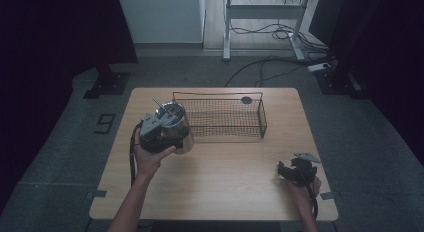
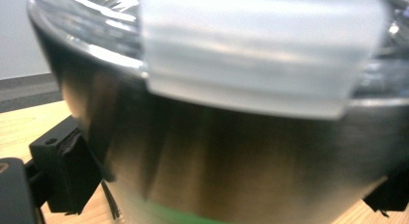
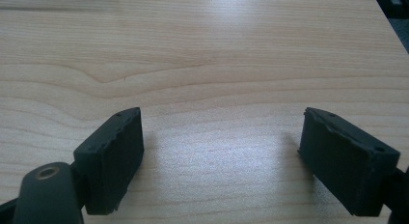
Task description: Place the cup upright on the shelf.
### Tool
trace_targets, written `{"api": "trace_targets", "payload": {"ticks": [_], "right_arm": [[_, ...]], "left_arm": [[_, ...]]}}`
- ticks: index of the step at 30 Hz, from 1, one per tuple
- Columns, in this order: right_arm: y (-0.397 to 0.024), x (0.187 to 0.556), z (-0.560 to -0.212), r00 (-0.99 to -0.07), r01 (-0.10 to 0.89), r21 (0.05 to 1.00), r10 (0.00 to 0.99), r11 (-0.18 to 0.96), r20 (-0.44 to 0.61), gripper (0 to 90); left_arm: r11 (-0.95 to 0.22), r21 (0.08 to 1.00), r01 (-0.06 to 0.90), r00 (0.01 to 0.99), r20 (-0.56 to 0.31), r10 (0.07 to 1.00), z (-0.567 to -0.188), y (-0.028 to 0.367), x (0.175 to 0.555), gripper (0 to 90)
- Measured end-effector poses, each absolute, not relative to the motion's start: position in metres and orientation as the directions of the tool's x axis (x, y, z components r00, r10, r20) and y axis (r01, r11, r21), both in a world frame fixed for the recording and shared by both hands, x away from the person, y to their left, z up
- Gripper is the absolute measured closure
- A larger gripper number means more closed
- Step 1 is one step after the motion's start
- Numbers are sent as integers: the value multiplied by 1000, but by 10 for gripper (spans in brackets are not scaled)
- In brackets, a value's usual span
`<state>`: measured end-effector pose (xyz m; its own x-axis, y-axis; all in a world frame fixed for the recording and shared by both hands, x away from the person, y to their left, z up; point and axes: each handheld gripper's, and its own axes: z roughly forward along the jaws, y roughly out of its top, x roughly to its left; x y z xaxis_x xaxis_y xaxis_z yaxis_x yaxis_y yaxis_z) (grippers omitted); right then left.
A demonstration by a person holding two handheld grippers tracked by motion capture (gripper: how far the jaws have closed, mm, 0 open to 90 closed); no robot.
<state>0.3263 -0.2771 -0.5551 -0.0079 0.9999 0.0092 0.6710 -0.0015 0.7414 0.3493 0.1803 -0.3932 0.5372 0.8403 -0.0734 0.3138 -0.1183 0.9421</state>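
Two tongs — right (image 3: 222,156) spread, left (image 1: 167,134) pinching one steel pot (image 2: 231,161) — one wire basket (image 1: 227,117).

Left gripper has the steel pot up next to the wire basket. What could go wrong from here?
1. The left gripper grips the steel pot across its smooth, shiny wall, so it may slip or tilt.
2. The pot sits close to the wire basket; its base might catch the rim on the way in.
3. The right gripper rests open on the table, too far off to steady it.
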Motion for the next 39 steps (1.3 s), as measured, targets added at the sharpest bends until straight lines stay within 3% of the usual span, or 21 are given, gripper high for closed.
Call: {"api": "trace_targets", "payload": {"ticks": [17, 39], "right_arm": [[-277, 326, -555, -10, 673, 740, 1000, 0, 9, 157], [-277, 328, -555, -12, 667, 745, 1000, 1, 10, 161]], "left_arm": [[-150, 945, 291, 545, -35, 838, -379, 175, 372, 38], [-121, 939, 321, 516, -66, 854, -374, 174, 421, 39]]}}
